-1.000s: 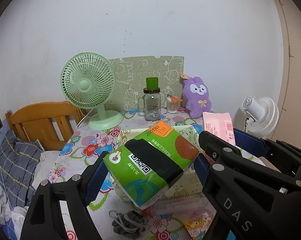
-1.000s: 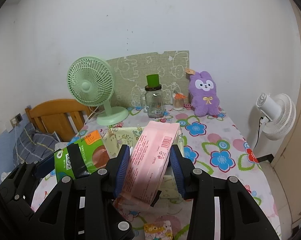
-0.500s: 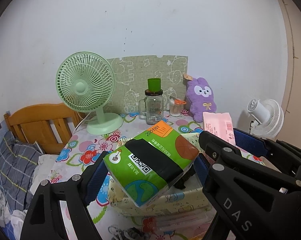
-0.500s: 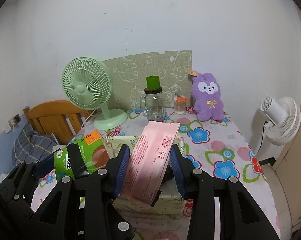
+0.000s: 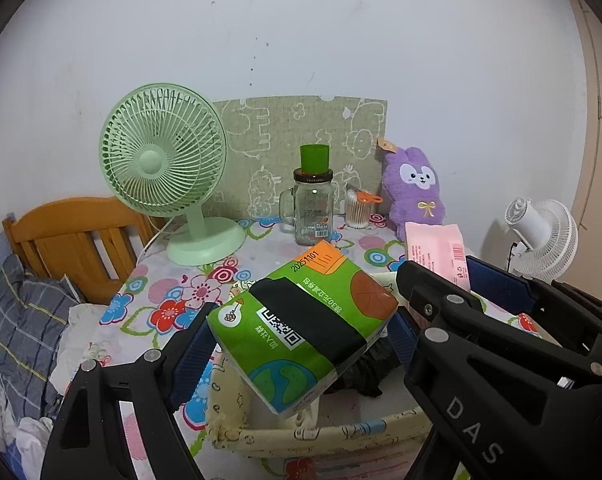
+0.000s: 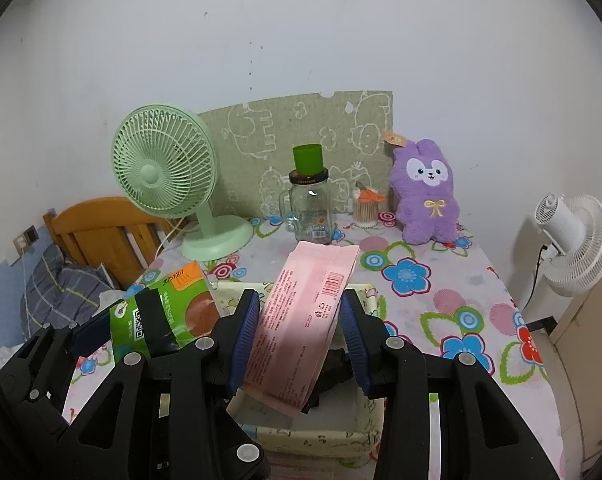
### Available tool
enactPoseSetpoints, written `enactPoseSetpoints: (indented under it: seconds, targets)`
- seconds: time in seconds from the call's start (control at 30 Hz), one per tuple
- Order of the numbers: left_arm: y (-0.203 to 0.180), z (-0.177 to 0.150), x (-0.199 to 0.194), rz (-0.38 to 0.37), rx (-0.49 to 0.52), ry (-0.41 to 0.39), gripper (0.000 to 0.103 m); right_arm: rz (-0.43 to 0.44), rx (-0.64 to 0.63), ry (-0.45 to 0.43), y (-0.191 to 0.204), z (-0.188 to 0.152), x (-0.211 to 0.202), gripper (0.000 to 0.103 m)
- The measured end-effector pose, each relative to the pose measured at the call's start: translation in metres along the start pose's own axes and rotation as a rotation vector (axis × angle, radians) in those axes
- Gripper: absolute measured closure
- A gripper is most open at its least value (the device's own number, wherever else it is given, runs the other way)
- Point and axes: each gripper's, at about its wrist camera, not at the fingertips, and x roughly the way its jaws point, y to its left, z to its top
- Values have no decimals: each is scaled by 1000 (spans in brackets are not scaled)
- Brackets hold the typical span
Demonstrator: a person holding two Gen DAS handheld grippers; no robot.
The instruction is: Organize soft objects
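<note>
Green tissue pack [image 5: 305, 328] clamped in left tongs [image 5: 301, 334] — pink flat packet [image 6: 301, 320] pinched by right tongs [image 6: 299, 320].

Home bedroom, wooden bed frame [image 5: 77, 236], plaid bedding [image 5: 17, 320], floral-clothed table [image 6: 441, 280], plush rabbit [image 6: 427, 192]

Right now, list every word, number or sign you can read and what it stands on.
"20251101": orange sticker on the green tissue pack.
"DAS": the left gripper, printed on one arm.
QR code and Chinese print on the green tissue pack: too small to read.
Barcode and print on the pink pack: too small.
Glass jar label: blurred.
</note>
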Motion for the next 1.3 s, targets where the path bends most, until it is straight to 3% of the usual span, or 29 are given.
enactPoseSetpoints:
  seconds: [0.37, 0.47, 0.57, 1.07, 1.1, 1.2, 1.3]
  targets:
    - [6, -6, 36, -13, -13, 63, 11, -32, -10, 49, -2, -5, 34, 58]
    - [9, -8, 46, -16, -25, 97, 0, -6, -9, 54, -2, -6, 43, 63]
    - [10, -9, 50, -1, -22, 107, 0, 27, -5, 69, 0, -7, 51, 63]
    - [11, -16, 68, -2, -11, 151, 0, 22, -17, 120, 0, -13, 73, 61]
    - [10, -16, 68, -4, -9, 150, 0, 17, -19, 120, -1, -13, 72, 58]
    - [7, -15, 66, -17, -1, 145, 0, 9, -23, 104, -3, -12, 68, 34]
    - [4, -14, 60, -16, 11, 128, 0, -8, -29, 88, -5, -11, 61, 26]
